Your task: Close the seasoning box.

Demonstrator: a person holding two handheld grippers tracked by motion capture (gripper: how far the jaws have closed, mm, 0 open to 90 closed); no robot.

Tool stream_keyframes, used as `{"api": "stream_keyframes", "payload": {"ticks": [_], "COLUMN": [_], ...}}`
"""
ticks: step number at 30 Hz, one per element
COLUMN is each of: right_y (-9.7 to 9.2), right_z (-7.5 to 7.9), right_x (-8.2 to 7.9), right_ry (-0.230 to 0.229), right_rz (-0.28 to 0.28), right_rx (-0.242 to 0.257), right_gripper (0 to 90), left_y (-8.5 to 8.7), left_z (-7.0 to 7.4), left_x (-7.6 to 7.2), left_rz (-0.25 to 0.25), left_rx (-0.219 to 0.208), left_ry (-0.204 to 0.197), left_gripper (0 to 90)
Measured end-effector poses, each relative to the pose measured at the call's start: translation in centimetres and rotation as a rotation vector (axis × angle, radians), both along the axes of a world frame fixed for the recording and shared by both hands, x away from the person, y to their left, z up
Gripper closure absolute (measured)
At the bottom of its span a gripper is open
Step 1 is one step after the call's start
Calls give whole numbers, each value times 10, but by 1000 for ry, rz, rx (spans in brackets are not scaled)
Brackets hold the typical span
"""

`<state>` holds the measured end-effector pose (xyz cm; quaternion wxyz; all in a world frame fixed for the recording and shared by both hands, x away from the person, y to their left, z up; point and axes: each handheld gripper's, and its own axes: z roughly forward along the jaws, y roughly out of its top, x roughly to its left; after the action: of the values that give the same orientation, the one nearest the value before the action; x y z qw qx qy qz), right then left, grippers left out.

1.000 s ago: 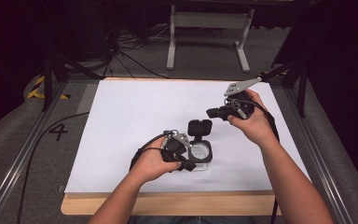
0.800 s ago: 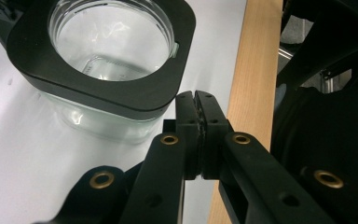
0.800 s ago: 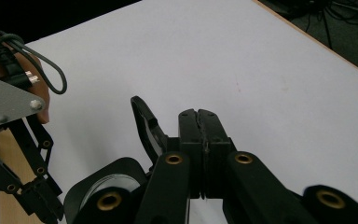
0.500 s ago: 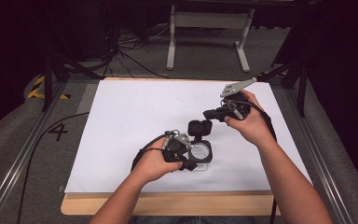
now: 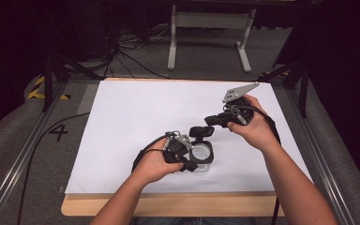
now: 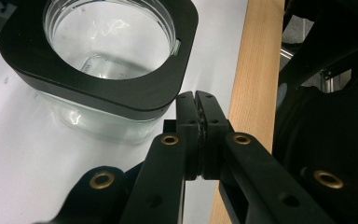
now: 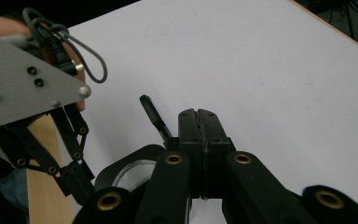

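The glass jar (image 5: 201,153) with its black lid sits near the front of the white tabletop (image 5: 136,108). The left tool (image 5: 189,164) is pressed together beside the jar. Just behind it, the right tool (image 5: 198,131), also together, has lifted slightly off the jar, so no grab has begun.

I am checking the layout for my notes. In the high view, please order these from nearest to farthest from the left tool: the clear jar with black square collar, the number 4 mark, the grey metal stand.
1. Clear jar with black square collar: beside the left tool.
2. Number 4 mark: off the table, far left.
3. Grey metal stand: beyond the table's far edge.
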<state>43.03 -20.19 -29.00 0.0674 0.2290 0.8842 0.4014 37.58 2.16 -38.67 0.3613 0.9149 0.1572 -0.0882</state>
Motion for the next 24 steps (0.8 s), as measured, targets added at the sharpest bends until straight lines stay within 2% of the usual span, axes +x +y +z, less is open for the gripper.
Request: {"api": "stream_keyframes", "payload": {"ticks": [4, 5, 13, 24], "right_y": [1, 2, 4, 10], "right_z": [-3, -6, -22, -49], "right_x": [-6, -12, -27, -35], "right_ry": [9, 14, 39, 95], "right_rz": [17, 29, 58, 76], "right_rx": [0, -8, -37, -83], "right_gripper": [900, 900, 900, 900], "left_y": [0, 0, 0, 0], "left_z": [0, 0, 0, 0], "left_x": [0, 0, 0, -1], "left_rz": [-7, -7, -6, -6], "left_rx": [5, 11, 13, 18], "left_ry": [1, -3, -12, -7], "left_gripper": [883, 882, 883, 875]}}
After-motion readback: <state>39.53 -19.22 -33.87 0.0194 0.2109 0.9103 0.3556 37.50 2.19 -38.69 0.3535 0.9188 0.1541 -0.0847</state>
